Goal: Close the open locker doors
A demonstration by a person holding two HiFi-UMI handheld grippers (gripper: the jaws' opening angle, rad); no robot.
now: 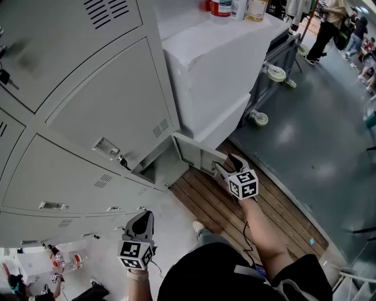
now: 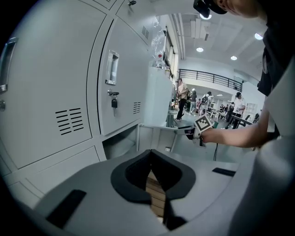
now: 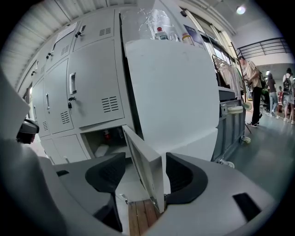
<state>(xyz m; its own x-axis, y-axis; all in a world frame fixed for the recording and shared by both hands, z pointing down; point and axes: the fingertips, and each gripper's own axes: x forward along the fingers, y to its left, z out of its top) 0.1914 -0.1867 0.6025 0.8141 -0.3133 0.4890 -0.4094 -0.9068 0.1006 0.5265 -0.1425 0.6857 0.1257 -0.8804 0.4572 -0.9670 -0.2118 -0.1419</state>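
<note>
A grey locker bank [image 1: 88,117] fills the left of the head view. Its low end door [image 1: 191,154] stands open, swung out over the wooden floor. My right gripper [image 1: 226,166] is at that door's free edge. In the right gripper view the door [image 3: 138,152] runs edge-on between the jaws of my right gripper [image 3: 144,162], which are open, the left pad well apart from it. Behind the door the open compartment [image 3: 103,140] shows. My left gripper [image 1: 141,218] hangs low in front of the lockers, shut and empty [image 2: 150,156].
A tall white cabinet [image 1: 217,70] stands right beside the open door, with bottles [image 1: 235,7] on top. A wheeled cart [image 1: 276,70] is behind it. Wooden planks [image 1: 217,206] lie underfoot. Bottles [image 1: 64,258] sit on the floor at lower left. People [image 1: 329,29] stand far right.
</note>
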